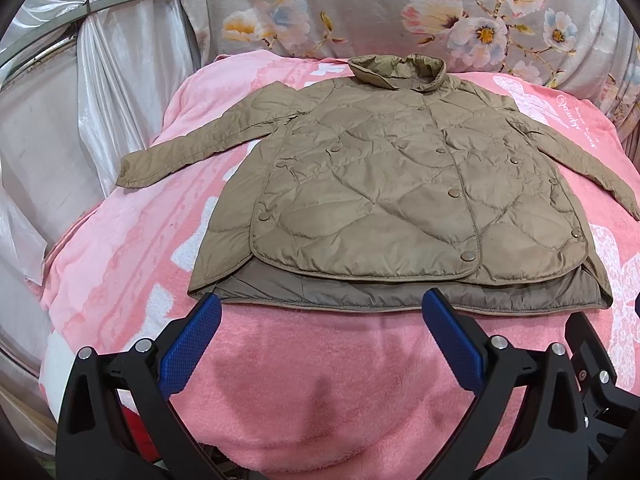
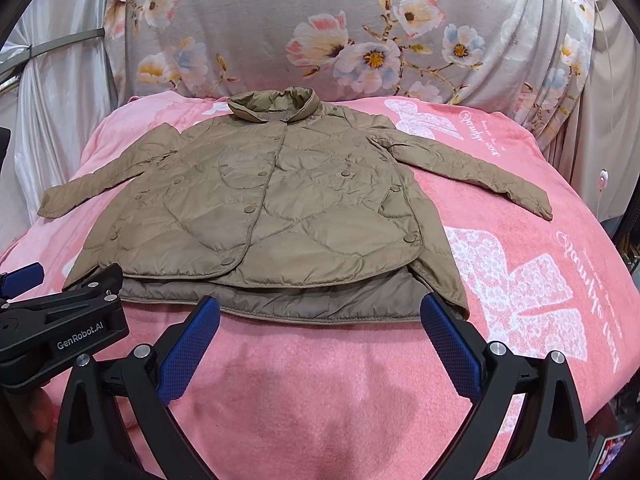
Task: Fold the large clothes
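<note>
A tan quilted jacket (image 1: 384,184) lies flat and buttoned on a pink blanket (image 1: 300,380), collar at the far side, both sleeves spread outward. It also shows in the right wrist view (image 2: 272,216). My left gripper (image 1: 320,312) is open and empty, its blue fingertips just short of the jacket's near hem. My right gripper (image 2: 318,314) is open and empty, also at the near hem, toward the jacket's right side. The left gripper's black body (image 2: 60,320) shows at the left of the right wrist view.
The pink blanket (image 2: 520,280) with white bow prints covers the bed. A grey floral cloth (image 2: 360,32) rises behind the collar. White satin drapes (image 1: 80,120) hang on the left.
</note>
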A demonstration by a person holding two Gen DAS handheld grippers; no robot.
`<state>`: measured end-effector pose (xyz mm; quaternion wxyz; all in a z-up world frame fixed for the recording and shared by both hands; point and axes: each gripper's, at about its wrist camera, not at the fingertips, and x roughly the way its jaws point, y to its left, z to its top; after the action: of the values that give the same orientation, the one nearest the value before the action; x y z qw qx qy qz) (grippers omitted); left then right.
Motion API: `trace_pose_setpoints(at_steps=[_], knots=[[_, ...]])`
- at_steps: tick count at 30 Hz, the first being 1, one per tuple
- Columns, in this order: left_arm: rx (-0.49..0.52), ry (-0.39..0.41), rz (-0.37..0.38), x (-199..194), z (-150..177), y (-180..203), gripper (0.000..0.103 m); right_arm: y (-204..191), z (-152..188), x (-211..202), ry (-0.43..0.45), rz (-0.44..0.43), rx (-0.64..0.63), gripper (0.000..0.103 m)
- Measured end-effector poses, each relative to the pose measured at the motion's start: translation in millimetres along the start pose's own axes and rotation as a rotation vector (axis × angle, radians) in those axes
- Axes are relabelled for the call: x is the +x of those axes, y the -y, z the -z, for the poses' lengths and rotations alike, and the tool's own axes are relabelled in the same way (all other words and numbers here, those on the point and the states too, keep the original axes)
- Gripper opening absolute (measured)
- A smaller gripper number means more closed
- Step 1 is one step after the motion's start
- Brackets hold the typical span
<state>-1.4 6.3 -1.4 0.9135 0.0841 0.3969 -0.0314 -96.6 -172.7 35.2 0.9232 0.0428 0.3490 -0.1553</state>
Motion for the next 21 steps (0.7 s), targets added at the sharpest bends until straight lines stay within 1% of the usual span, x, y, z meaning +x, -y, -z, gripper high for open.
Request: trace_pose_setpoints(at_steps=[10, 11, 21], knots=[[-0.003, 0.0, 0.0, 0.2, 3.4, -4.7, 0.098, -1.6, 0.1, 0.6, 0.004, 0.003, 0.007, 0.098], [0.001, 0.001, 0.0, -0.6, -0.5, -0.5, 0.098, -2.0, 0.3, 0.2, 0.005, 0.003, 0.006, 0.098], [-0.005, 0.004, -0.002, -2.8, -0.3, -5.9, 0.098, -3.5, -1.1, -1.6, 0.012, 0.006, 0.005, 0.098]])
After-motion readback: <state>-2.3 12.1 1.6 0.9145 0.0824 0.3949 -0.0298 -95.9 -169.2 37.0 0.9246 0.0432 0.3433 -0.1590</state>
